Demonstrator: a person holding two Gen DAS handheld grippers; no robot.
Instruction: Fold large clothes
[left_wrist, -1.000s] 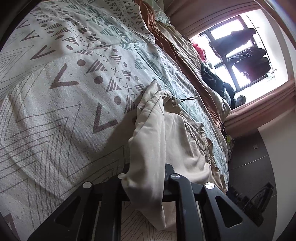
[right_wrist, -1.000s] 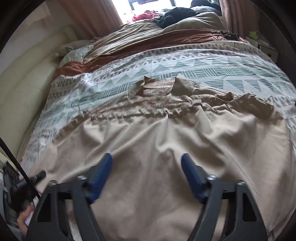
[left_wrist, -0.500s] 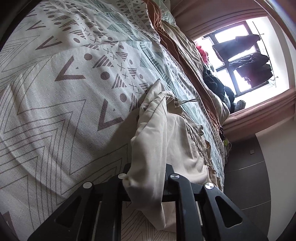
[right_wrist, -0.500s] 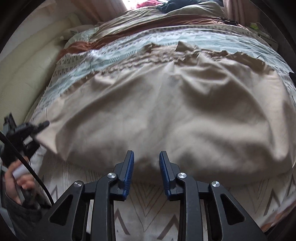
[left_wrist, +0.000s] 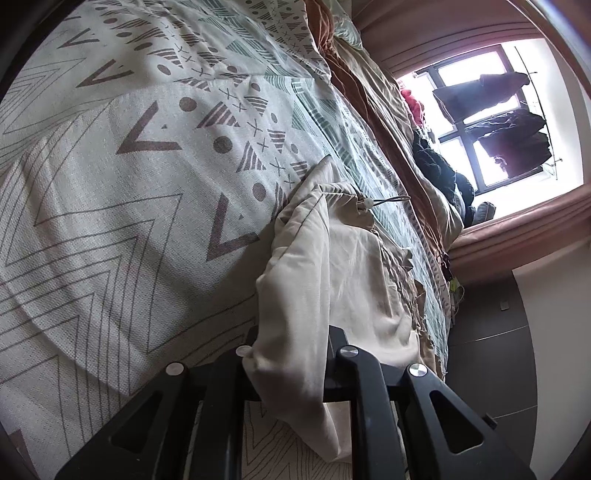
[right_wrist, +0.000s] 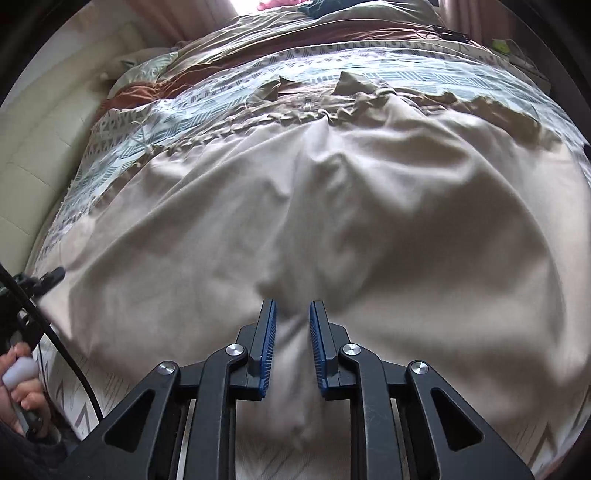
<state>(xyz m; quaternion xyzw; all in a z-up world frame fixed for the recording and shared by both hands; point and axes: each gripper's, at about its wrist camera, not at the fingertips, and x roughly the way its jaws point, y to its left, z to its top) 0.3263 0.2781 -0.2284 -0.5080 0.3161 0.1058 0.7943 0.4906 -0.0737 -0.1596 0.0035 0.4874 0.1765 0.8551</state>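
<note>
A beige garment (right_wrist: 332, 221) lies spread over the patterned bedspread (left_wrist: 110, 184), covering most of the near half of the bed. The left gripper (left_wrist: 291, 343) is clamped on a bunched edge of it, the cloth draping down between the black fingers. The right gripper (right_wrist: 291, 332) has just been closing; its blue pads (right_wrist: 269, 339) stand narrow with a ridge of the cloth pinched up between them. At the left edge a hand (right_wrist: 20, 391) grips a handle.
</note>
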